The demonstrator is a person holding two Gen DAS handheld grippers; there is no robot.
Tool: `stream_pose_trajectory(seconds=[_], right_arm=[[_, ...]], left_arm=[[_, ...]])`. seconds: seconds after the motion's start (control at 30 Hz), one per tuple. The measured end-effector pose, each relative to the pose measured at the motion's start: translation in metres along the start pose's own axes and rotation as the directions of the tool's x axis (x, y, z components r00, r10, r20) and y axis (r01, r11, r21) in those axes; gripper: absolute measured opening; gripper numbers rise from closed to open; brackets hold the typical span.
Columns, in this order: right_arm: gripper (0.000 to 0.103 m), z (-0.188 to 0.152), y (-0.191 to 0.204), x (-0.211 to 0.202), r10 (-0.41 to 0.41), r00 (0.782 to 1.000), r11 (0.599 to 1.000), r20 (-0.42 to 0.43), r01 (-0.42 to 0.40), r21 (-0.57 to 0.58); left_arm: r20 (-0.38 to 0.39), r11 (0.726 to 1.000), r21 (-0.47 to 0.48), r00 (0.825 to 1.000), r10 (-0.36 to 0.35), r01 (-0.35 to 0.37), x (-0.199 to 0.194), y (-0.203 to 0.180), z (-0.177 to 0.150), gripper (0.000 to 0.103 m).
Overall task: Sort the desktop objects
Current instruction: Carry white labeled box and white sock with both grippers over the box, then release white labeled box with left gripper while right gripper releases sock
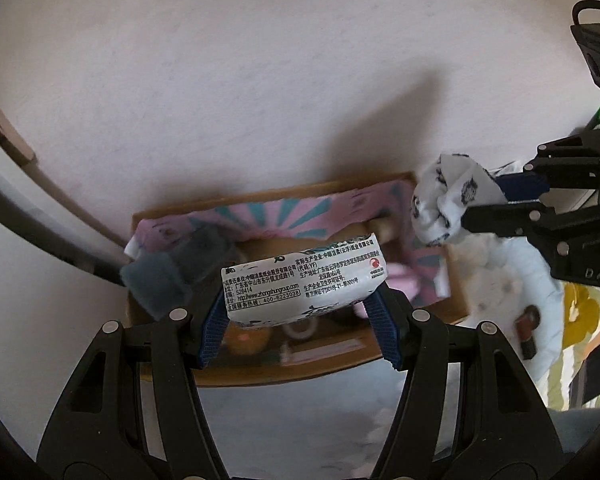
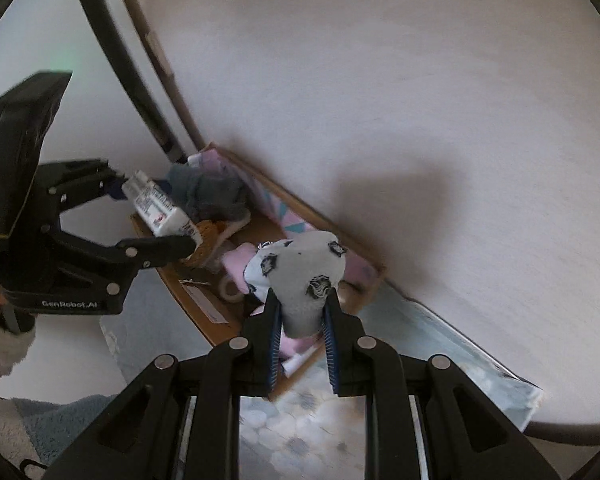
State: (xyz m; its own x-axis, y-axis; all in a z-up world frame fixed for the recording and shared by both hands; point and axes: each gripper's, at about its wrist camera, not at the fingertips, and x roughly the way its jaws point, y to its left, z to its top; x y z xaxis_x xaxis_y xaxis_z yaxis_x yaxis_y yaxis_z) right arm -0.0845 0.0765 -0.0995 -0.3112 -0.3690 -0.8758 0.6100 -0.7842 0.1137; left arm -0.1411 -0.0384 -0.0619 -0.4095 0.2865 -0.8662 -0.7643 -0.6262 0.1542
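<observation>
My left gripper point(image 1: 300, 330) is shut on a white tissue pack point(image 1: 302, 280) with printed text and holds it above an open cardboard box point(image 1: 284, 372). The pack also shows in the right wrist view point(image 2: 160, 210), where the left gripper point(image 2: 156, 216) grips it. My right gripper point(image 2: 302, 338) is shut on a white patterned sock point(image 2: 304, 280) over the box's near end point(image 2: 212, 322). In the left wrist view the sock point(image 1: 444, 204) hangs from the right gripper point(image 1: 496, 204) at the box's right side.
The box holds a pink and teal cloth point(image 1: 268, 220), a grey-blue sock point(image 1: 172, 276), a tape roll point(image 2: 230, 289) and an orange knitted item point(image 2: 208, 240). It stands against a white wall point(image 1: 260, 80). A light patterned cloth point(image 2: 300, 432) lies under it.
</observation>
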Motion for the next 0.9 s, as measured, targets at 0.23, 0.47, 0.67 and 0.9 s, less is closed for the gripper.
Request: stream_pose_trajectory(seconds=[0.23,0.47,0.67,0.9], right_arm=[[0.018,0.019,0.022,0.052,0.025,0.996,1.0,-0.081,-0.025,-0.007],[0.018,0.029,0.029,0.083,0.039,0.991,0.999,-0.131,-0.037,0.013],[0.018,0.028,0.029,0.099,0.047,0.985,0.999,-0.163,-0.042,0.032],[0.023,0.03,0.027,0.1,0.062,0.984,0.998,-0.17,-0.057,0.033]], left_arm=[[-0.048,1.0,-0.006,0.999,0.0,0.0,0.027,0.034,-0.008,0.059],[-0.096,1.0,-0.017,0.995,-0.021,0.019,0.054,0.056,-0.013,0.059],[-0.11,1.0,-0.008,0.993,-0.03,0.03,0.067,0.056,-0.014,0.059],[-0.069,1.0,0.015,0.997,-0.02,0.021,0.063,0.051,-0.011,0.069]])
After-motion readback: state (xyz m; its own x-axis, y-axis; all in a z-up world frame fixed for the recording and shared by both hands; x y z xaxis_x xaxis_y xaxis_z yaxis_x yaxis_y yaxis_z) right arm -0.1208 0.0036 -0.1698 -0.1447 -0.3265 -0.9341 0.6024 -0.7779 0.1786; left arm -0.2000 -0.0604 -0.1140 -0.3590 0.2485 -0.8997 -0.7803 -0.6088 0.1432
